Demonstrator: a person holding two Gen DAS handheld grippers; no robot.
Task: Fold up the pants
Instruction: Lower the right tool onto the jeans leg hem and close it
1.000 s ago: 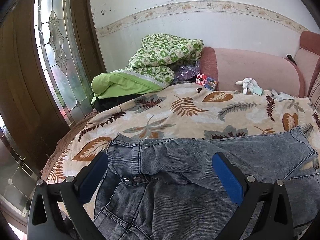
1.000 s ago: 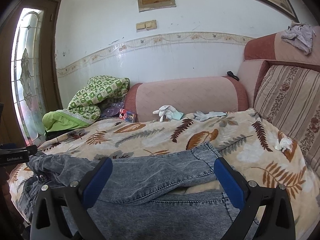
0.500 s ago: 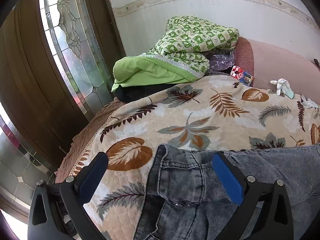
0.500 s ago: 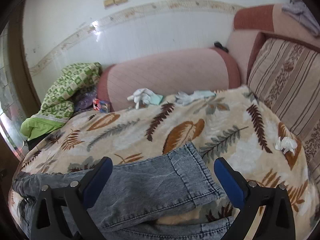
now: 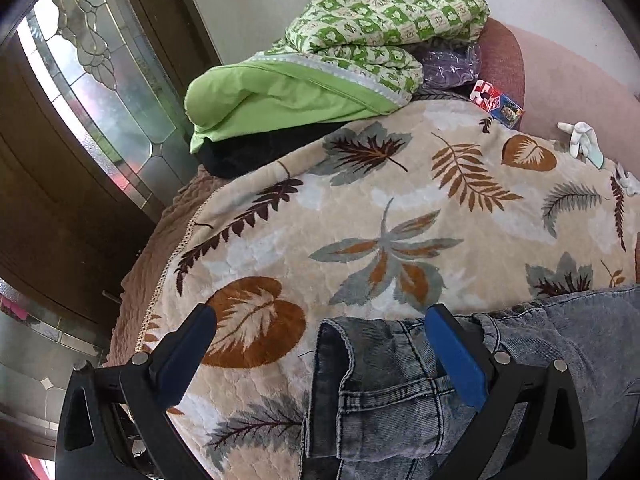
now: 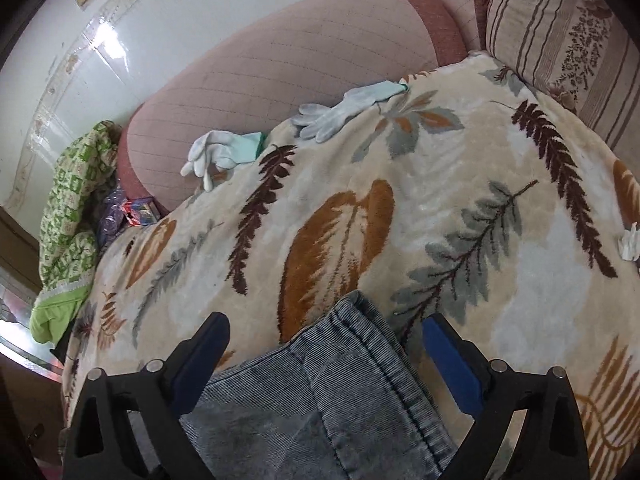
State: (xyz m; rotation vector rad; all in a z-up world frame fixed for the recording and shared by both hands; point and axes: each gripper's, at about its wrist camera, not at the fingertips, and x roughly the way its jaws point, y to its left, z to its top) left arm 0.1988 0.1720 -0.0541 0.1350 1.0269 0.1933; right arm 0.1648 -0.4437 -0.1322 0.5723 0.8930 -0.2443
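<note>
No writing reads clearly. Since a second ago you've brought both tools lower and closer: your left gripper point(image 5: 320, 350), jaws wide apart, straddles the pants point(image 5: 420, 392) waistband at the blanket's point(image 5: 360, 208) near edge; your right gripper point(image 6: 326, 360), equally spread, straddles the leg hem point(image 6: 360, 328).

Pants point(image 5: 400, 392) lie on the blanket point(image 5: 360, 200) (front edge), with gloves point(image 6: 224, 152) and quilt point(image 5: 360, 40) behind.
</note>
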